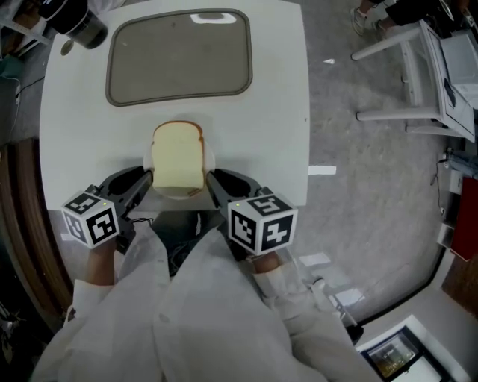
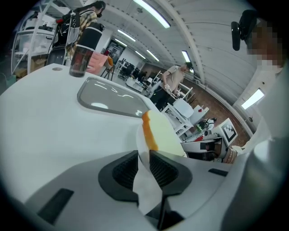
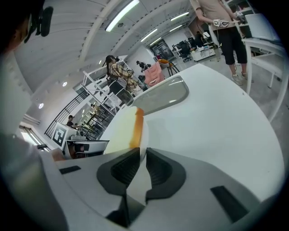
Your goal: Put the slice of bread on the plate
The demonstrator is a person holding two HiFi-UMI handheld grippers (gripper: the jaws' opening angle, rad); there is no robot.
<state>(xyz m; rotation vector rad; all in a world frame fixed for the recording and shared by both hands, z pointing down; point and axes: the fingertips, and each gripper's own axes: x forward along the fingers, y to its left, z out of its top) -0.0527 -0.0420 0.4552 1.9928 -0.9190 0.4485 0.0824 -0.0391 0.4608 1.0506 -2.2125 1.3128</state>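
Observation:
A slice of bread with a brown crust lies flat on a small white plate over the near part of the white table. My left gripper is shut on the plate's left rim, and my right gripper is shut on its right rim. In the left gripper view the plate is pinched between the black pads of that gripper, with the bread just beyond. The right gripper view shows the same: the gripper pinches the plate, with the bread on it.
A grey rounded tray lies on the far half of the table. A dark tumbler stands at the far left corner. White furniture legs stand on the floor to the right. People stand far off in the room.

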